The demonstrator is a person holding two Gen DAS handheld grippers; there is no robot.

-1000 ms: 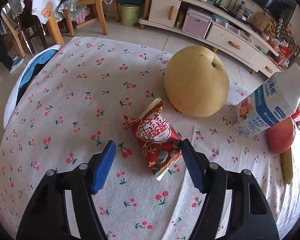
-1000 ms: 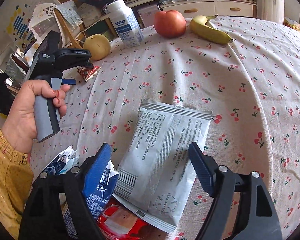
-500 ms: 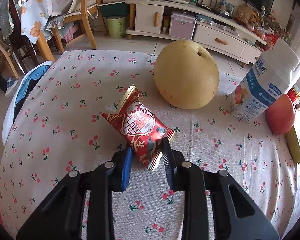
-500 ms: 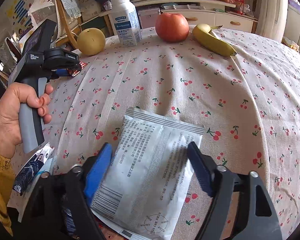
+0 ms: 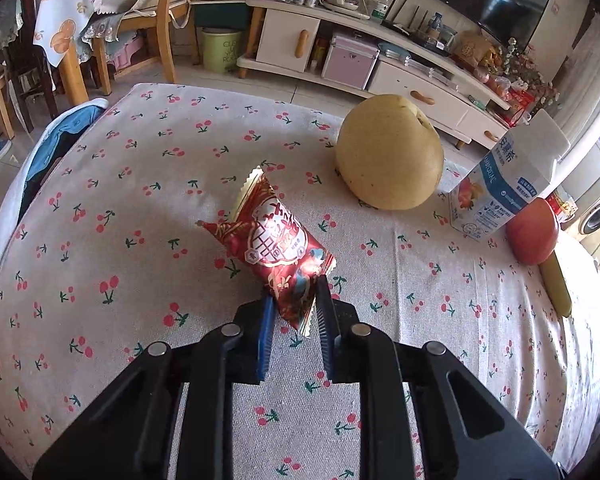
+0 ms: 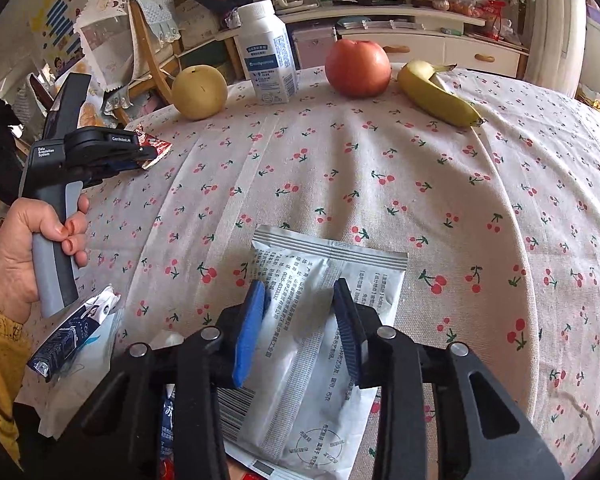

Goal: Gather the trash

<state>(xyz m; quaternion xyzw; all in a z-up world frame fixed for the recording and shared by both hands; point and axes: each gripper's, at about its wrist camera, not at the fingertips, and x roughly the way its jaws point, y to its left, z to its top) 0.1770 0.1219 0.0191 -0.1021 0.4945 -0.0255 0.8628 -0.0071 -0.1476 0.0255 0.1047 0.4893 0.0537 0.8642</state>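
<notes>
Pinching the shiny red snack wrapper (image 5: pixel 274 246) by its near end, my left gripper (image 5: pixel 293 322) has its jaws squeezed tight, so the wrapper sticks up off the cherry-print tablecloth (image 5: pixel 140 184). My right gripper (image 6: pixel 300 320) sits half open over the flat silver foil packet (image 6: pixel 320 344), maybe grabbing it next.

The left wrist view looks down steeply from close above the table's far-left corner toward the pear (image 5: pixel 390 152). The right wrist view sits at the near edge, facing far across the cloth — both share the pear (image 6: pixel 199 92), carton (image 6: pixel 266 54) and apple (image 6: pixel 358 67).
</notes>
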